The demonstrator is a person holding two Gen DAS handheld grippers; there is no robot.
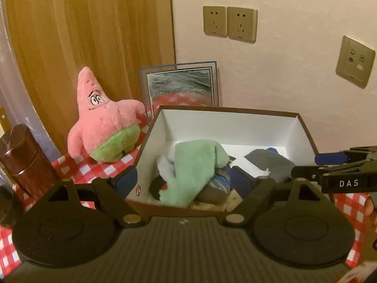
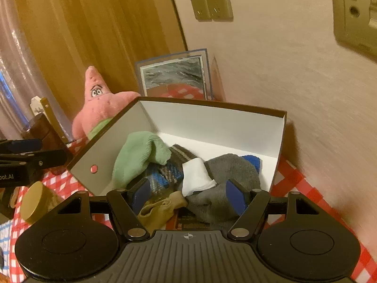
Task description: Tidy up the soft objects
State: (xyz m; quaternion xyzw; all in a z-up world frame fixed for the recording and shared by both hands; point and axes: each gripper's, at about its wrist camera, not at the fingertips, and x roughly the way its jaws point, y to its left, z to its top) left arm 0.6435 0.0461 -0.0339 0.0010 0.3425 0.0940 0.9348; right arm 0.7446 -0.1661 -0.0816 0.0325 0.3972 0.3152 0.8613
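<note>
An open brown box point(image 1: 235, 110) with a white inside holds a pile of socks. A mint-green sock point(image 1: 193, 165) lies on top at the left, and a grey sock point(image 1: 273, 162) with a blue toe lies at the right. My left gripper point(image 1: 185, 179) is open above the box's near edge, pads clear of the green sock. My right gripper point(image 2: 188, 195) is open over the grey sock point(image 2: 231, 169), a white cloth piece point(image 2: 195, 176), a blue striped sock point(image 2: 165, 176) and a tan sock point(image 2: 160, 210), gripping none. A pink star plush point(image 1: 106, 122) stands left of the box.
A red checked cloth point(image 1: 77, 167) covers the table. A framed picture point(image 1: 181, 85) leans on the wall behind the box. A brown canister point(image 1: 26, 162) stands at the left, and a jar with a yellow lid point(image 2: 35, 205) near it. Wall sockets point(image 1: 229, 23) sit above.
</note>
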